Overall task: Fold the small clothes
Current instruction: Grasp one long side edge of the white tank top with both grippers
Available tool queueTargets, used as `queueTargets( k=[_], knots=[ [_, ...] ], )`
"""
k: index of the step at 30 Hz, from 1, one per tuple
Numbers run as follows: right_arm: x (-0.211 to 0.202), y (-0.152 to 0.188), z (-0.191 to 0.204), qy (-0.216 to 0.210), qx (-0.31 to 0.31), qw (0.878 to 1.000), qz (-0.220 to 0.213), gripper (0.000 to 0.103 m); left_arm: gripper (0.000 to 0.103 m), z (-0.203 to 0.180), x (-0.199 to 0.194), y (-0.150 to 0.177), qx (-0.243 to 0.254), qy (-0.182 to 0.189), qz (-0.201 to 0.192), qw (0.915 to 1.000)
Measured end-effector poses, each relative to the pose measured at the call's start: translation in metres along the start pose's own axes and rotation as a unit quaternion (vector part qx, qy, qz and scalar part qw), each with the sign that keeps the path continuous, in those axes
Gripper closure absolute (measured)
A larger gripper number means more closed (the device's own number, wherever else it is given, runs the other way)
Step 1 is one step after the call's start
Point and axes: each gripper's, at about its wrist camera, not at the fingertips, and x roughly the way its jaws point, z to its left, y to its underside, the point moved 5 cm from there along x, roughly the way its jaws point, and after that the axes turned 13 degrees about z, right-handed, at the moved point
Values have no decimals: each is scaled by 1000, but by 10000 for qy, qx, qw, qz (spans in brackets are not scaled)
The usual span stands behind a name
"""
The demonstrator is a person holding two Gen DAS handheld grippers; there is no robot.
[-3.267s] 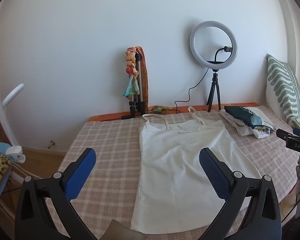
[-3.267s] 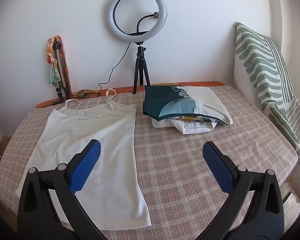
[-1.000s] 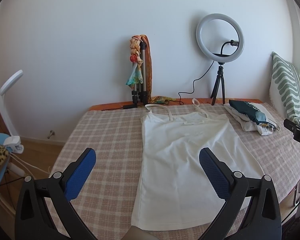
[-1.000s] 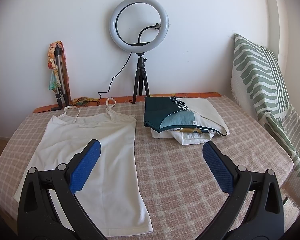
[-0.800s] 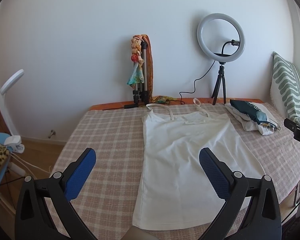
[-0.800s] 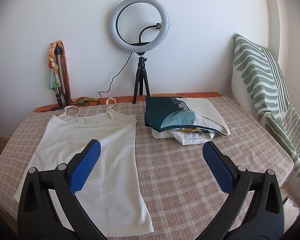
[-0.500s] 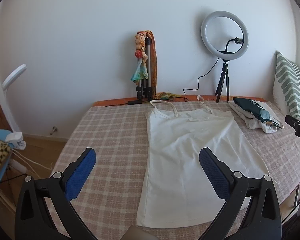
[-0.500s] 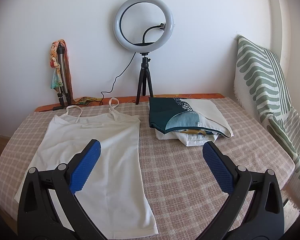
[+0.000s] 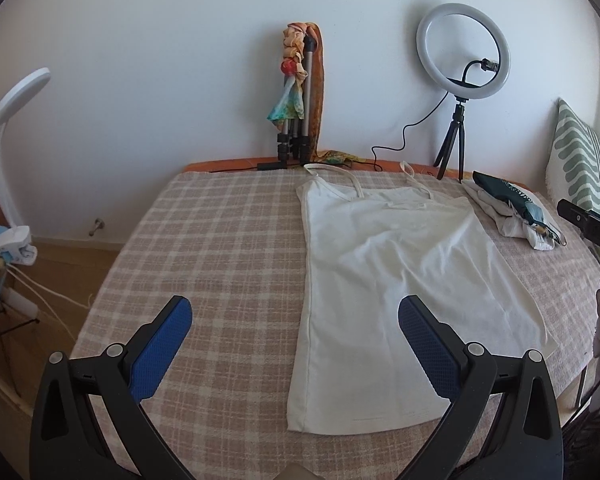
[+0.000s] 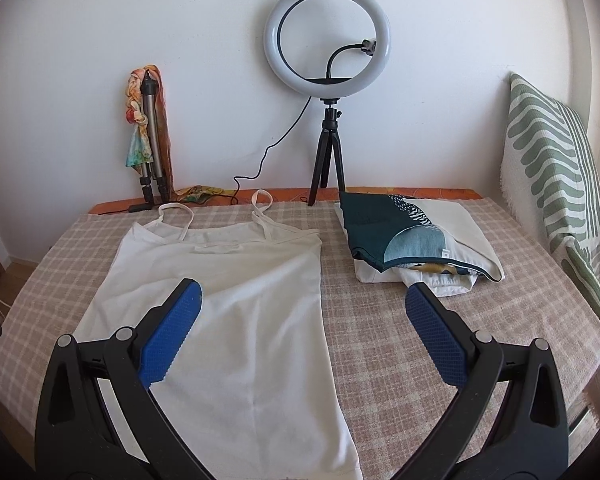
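While hovering above the near end of the checked cloth (image 9: 228,248), left gripper (image 9: 295,322) w/ jaws spread wide, empty; white camisole (image 9: 384,280) flat on cloth, its left edge running between the blue pads (image 9: 156,354), hem nearest, straps far. Right gripper (image 10: 300,308) likewise agape, nothing held, left pad over camisole (image 10: 236,320), right pad over bare cloth (image 10: 400,380). Right of camisole, apart from it, folded stack (image 10: 412,240) w/ teal-print piece on top, clear only in right view. Left view alone shows floor and cables (image 9: 48,300) left of cloth. Beyond camisole straps: ring light (image 10: 327,36) on tripod, scarf-draped stand (image 10: 148,120) at wall. Striped cushion (image 10: 552,168) far right.
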Motion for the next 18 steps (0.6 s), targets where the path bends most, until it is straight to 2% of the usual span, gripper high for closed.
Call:
queueTargets(
  k=[5,9,11,14,16,18],
  knots=[
    [18,-16,35,-559,-260,9978,247,0,1,5,25,21,-111,331,508,9981],
    [40,-31,67,-1148,-474,9902,638,0,13,10,42,35,-186,621,838,9944],
    [53,-39,86,-1264,-720,9863,785,10,15,13,48,40,-239,714,971,9924],
    [78,-52,115,-1602,-885,9762,1162,17,26,18,59,48,-379,949,1212,9874],
    [94,-61,134,-1914,-848,9669,1458,23,42,19,65,51,-473,1233,1352,9820],
    [107,-68,154,-2091,-939,9591,1659,28,44,18,68,53,-532,1454,1438,9774]
  ],
)
